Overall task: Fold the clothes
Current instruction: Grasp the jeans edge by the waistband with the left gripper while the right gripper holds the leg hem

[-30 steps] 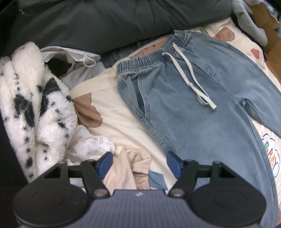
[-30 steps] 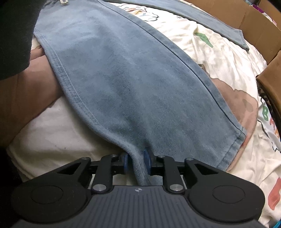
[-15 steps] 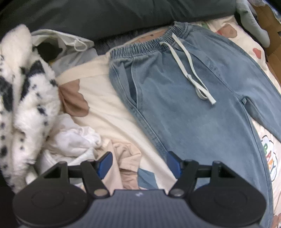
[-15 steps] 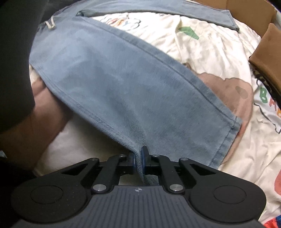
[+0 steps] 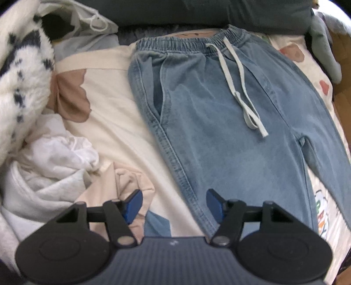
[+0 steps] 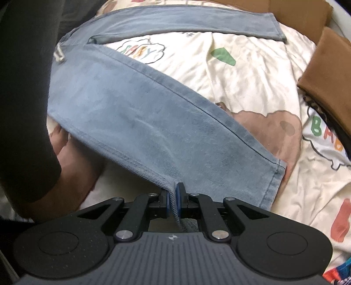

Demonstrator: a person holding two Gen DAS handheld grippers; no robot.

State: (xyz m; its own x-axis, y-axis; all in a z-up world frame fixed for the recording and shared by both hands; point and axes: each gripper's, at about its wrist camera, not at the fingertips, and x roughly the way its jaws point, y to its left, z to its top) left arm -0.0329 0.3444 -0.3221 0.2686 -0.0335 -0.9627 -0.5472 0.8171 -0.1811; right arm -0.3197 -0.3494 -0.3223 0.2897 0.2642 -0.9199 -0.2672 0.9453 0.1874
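Jeans (image 5: pixel 219 122) lie face up on the bed (image 5: pixel 114 114), waistband toward the dark pillow (image 5: pixel 197 11) at the head, both legs running away from it and spread apart in a V. The right gripper (image 6: pixel 172 198) has its jaws closed on the outer side seam of one leg, close to that leg's hem; the fabric rises from the bed into a ridge at the pinch, which suggests the leg is held so it can be carried across onto the other leg. The second leg (image 6: pixel 186 25) lies flat, well apart, on the far side of the first. The left gripper (image 5: pixel 173 202) hovers with its jaws wide open over the same outer seam, nearer the waistband than the right gripper, holding nothing; a likely position for taking a second hold on that edge.

Denim is light blue, mid-weight, with a doubled stitched seam, a gathered elastic waistband and a flat white drawstring (image 5: pixel 239 87) lying loose across the front. It should fold with a firm crease and little slip. The bed cover is cream cotton with cartoon prints. Beside the waistband, a spotted fleece (image 5: pixel 22 76) and crumpled white cloth (image 5: pixel 50 171) lie in a heap.
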